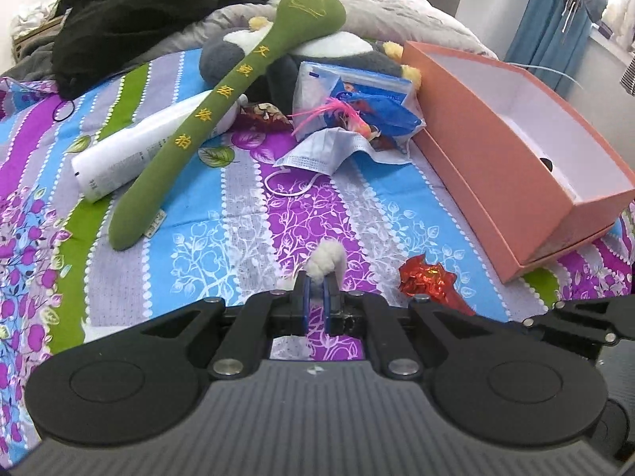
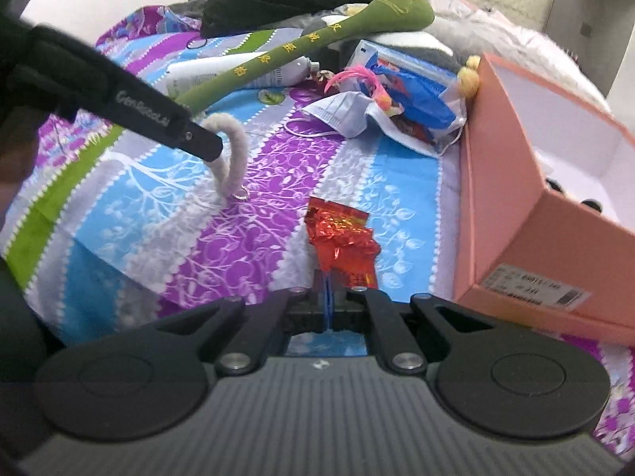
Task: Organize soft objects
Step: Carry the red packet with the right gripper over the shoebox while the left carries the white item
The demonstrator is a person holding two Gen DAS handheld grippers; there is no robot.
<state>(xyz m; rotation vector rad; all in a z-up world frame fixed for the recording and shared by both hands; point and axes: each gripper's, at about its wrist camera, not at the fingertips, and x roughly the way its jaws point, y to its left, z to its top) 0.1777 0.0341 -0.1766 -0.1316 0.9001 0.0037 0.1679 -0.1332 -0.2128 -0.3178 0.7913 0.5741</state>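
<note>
Left gripper (image 1: pixel 316 291): clamped on white fluffy loop (image 1: pixel 328 260), held above patterned bedsheet (image 1: pixel 222 214). Right gripper (image 2: pixel 328 283): clamped on red foil wrapper (image 2: pixel 341 244), just ahead of fingertips. Orange box (image 2: pixel 528 214): right of both grippers. Green plush toy (image 1: pixel 222 107): ahead-left, well apart.

Left claw (image 1: pixel 316 297) clamped, right claw (image 2: pixel 328 297) clamped, both angled down.

A white fuzzy loop (image 2: pixel 234 150) (pinched, hanging) and crinkled red foil bundle (image 2: pixel 341 242) sit above the bedsheet.
</note>
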